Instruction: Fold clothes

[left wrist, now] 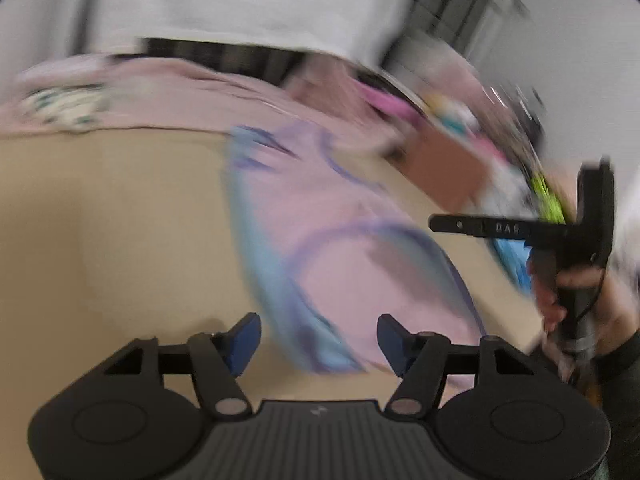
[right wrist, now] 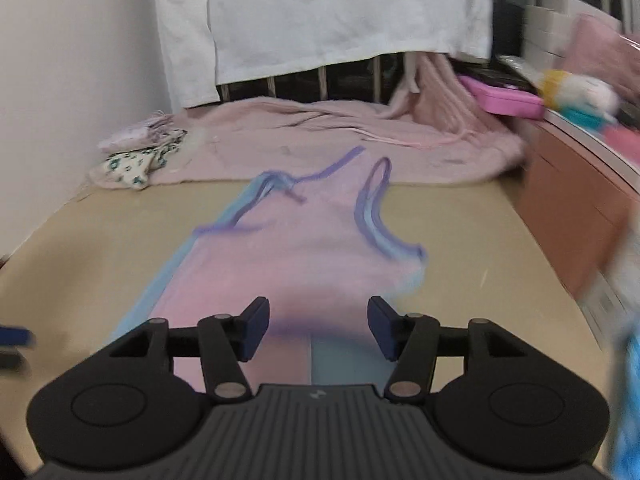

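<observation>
Tan tabletop (left wrist: 100,220) fills the left-wrist view, w/ a pink blanket (left wrist: 168,96) heaped along its far edge and a white sheet hanging behind. Pink tank top (left wrist: 340,240), blue/purple trim, lies spread on the table, running from near the blanket down toward the left gripper (left wrist: 319,340), whose fingers stand spread wide, nothing between them, over the top's near edge. Right of the top, a hand (left wrist: 580,304) holds the right gripper, seen side-on. Frame is blurred, so detail is soft. Right-wrist view: same table (right wrist: 480,248); the top (right wrist: 288,256) lies lengthwise, straps (right wrist: 376,184) pointing to the blanket, hem end under the right gripper (right wrist: 318,328), also spread wide and empty. A blue panel shows by the hem & along the left side; one strap area looks bunched, so it's flat-ish but not squared. Prob. thin knit: light, limp, will drape and slide on the smooth board. Best pinch pts, I'd judge: hem corners or strap bases, one per gripper, to keep edges aligned.
</observation>
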`<action>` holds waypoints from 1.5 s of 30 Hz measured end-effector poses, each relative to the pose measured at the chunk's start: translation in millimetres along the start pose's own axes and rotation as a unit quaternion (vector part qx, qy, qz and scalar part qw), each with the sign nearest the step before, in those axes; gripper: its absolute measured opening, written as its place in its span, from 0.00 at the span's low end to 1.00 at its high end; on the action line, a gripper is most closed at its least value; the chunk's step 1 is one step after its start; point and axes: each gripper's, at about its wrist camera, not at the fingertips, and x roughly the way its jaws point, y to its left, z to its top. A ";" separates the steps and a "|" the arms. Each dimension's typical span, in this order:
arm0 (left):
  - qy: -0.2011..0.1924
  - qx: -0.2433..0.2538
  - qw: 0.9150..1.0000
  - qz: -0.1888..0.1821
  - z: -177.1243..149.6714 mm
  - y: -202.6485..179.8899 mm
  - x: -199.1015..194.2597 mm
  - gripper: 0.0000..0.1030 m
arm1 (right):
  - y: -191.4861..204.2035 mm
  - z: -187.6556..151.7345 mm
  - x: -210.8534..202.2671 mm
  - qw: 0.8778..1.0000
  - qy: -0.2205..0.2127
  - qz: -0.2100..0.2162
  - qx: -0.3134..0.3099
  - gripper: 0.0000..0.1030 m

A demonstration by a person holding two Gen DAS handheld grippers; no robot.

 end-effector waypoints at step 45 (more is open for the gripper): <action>0.010 0.079 0.970 0.230 10.0 33.3 36.2 0.06 | 107.7 -78.6 -16.7 0.998 -0.001 0.037 -0.049 0.08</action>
